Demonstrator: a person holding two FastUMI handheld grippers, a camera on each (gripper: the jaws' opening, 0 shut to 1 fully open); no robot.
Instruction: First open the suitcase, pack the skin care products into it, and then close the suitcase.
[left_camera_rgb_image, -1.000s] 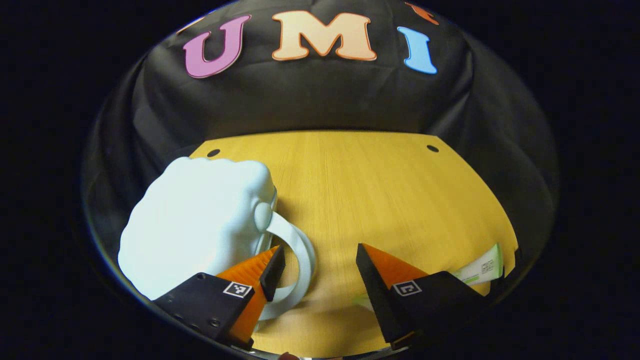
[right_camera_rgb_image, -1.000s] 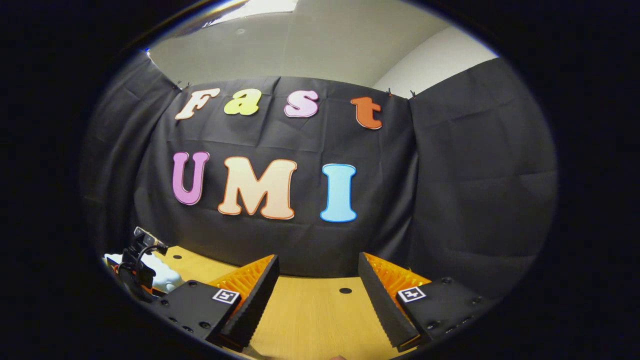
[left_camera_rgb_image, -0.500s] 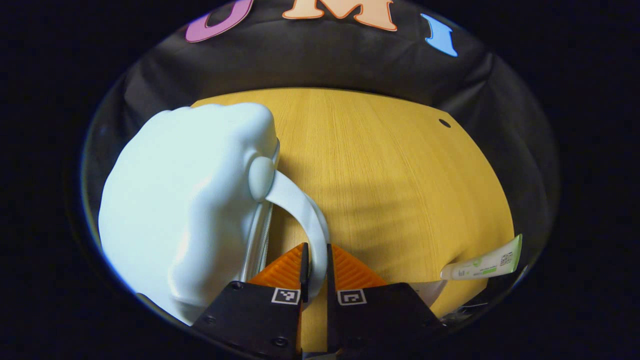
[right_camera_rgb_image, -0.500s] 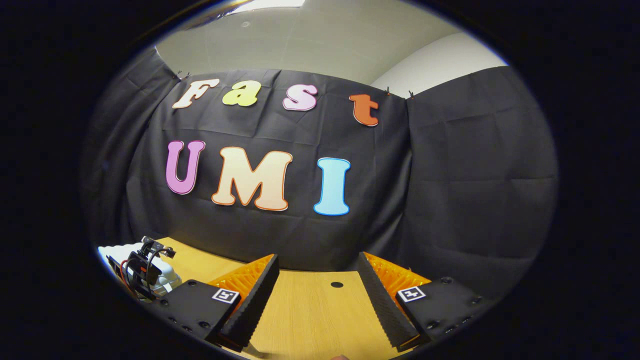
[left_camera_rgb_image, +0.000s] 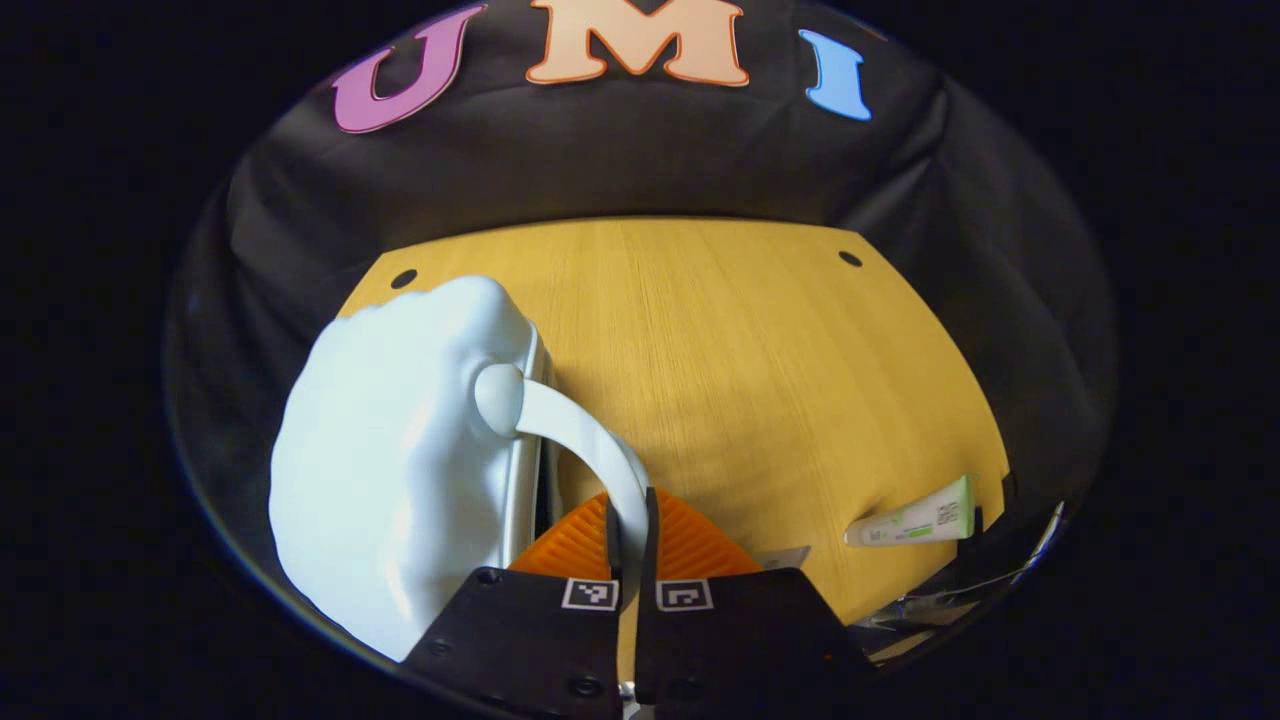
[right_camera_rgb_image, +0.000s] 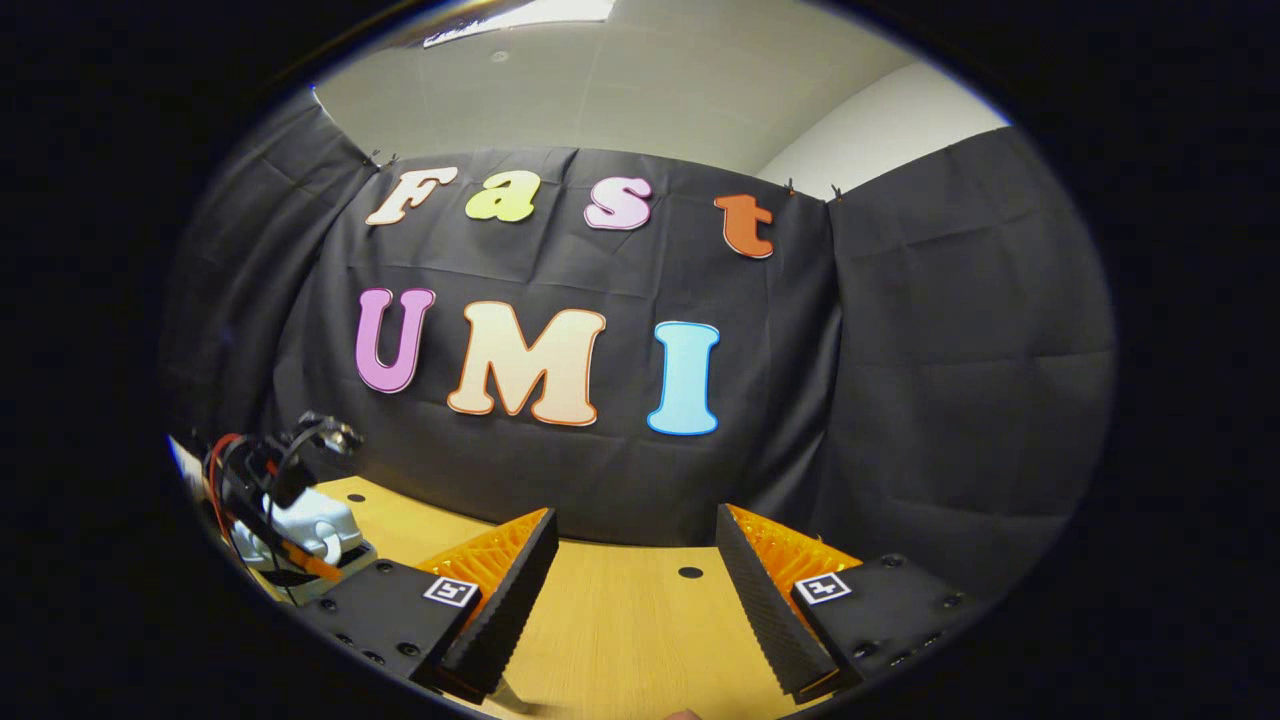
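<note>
- My left gripper (left_camera_rgb_image: 631, 520) is clamped on the pale blue handle (left_camera_rgb_image: 590, 440) of the suitcase (left_camera_rgb_image: 400, 480), both fingers pressed against the strap right at their tips
- The suitcase body sits just left of those fingers, its lid seam gaping slightly beside the handle
- A skin care tube (left_camera_rgb_image: 912, 520) lies on the wooden table (left_camera_rgb_image: 750, 370), off to the right of the left gripper, near the table edge
- My right gripper (right_camera_rgb_image: 635, 590) hangs with fingers apart, nothing between them, bare table ahead
- Far to its left I see the suitcase (right_camera_rgb_image: 305, 525) under the other gripper
</note>
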